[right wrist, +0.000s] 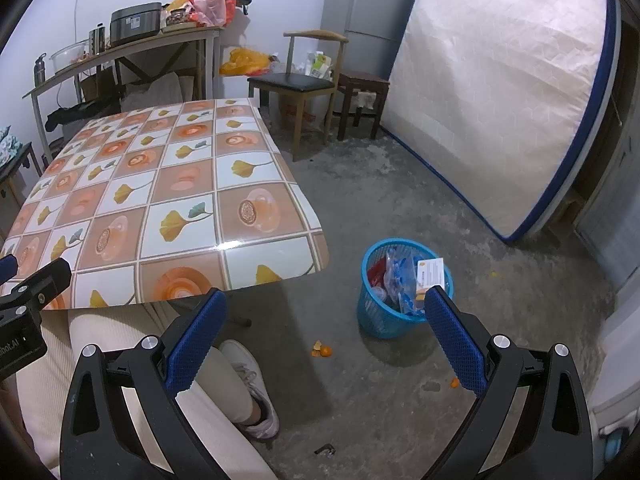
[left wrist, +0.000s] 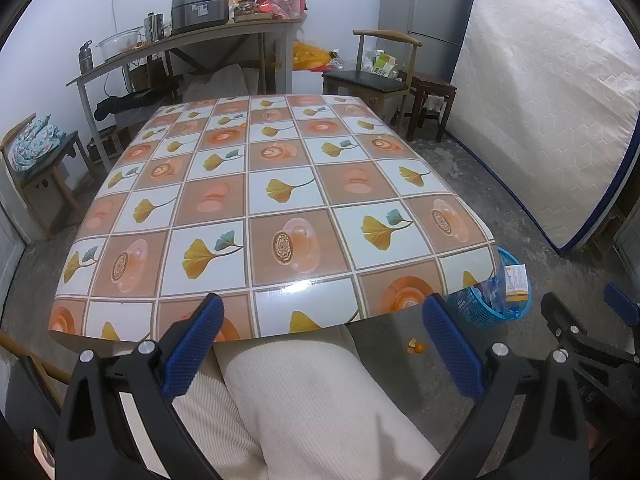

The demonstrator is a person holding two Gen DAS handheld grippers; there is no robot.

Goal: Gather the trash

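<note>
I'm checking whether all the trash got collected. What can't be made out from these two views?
- Blue plastic mesh basket: left wrist view, the table's corner hides part of it.
- Its contents: right wrist view, a white card and wrappers show; what lies beneath is hidden.
- Floor under the patterned-cloth table: covered by the tabletop in both views.
- Small orange scraps on the concrete floor: too small to identify.

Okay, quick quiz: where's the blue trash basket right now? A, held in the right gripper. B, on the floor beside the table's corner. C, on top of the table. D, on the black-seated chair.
B: the blue trash basket stands on the concrete floor just off the corner of the table, with wrappers and a card inside it, and both grippers are open and empty.
</note>
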